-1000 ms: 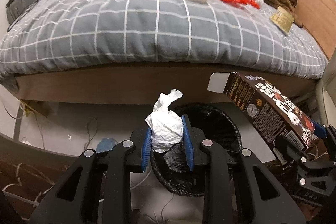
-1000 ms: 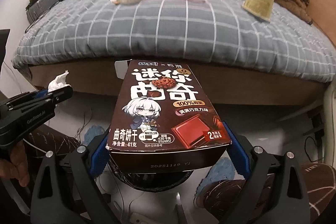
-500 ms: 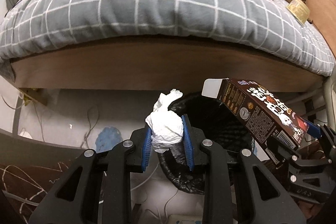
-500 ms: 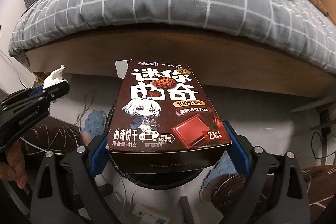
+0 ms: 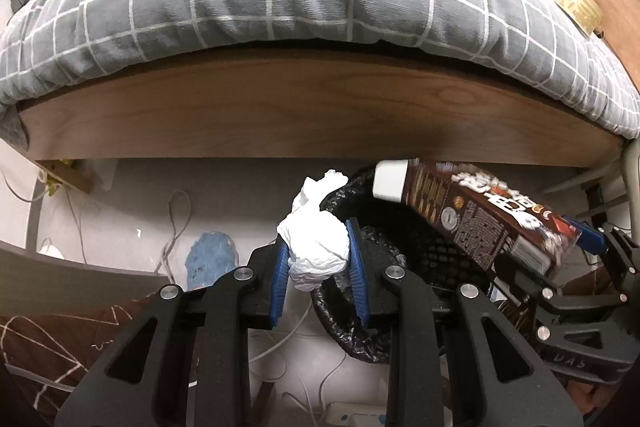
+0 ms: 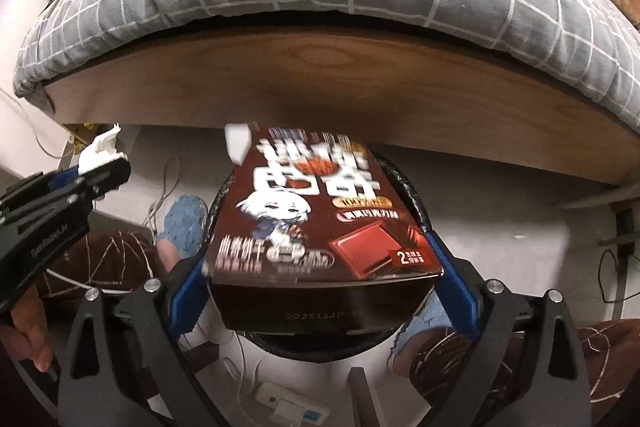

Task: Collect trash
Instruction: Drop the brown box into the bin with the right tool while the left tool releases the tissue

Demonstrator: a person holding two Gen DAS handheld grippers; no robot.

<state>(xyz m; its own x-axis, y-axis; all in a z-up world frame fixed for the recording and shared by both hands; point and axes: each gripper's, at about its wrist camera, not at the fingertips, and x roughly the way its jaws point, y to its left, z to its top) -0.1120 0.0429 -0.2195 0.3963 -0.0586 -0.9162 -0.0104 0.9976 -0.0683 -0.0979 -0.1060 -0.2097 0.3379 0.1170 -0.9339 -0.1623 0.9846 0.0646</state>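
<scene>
- Now your left gripper (image 5: 319, 261) pinches the crumpled tissue (image 5: 316, 251) at the bin (image 5: 404, 263) rim; released there, it could fall outside.
- Your right gripper (image 6: 320, 281) clamps the cookie box (image 6: 316, 215) above the bin; tilted, it may catch the rim.

Brown biscuit box (image 6: 320, 223): big white Chinese lettering, blurred; "2" readable at corner beside chocolate picture; stamped date code on near end, roughly "20251119". Left gripper (image 6: 102, 163) side: faint brand lettering, unreadable.
</scene>
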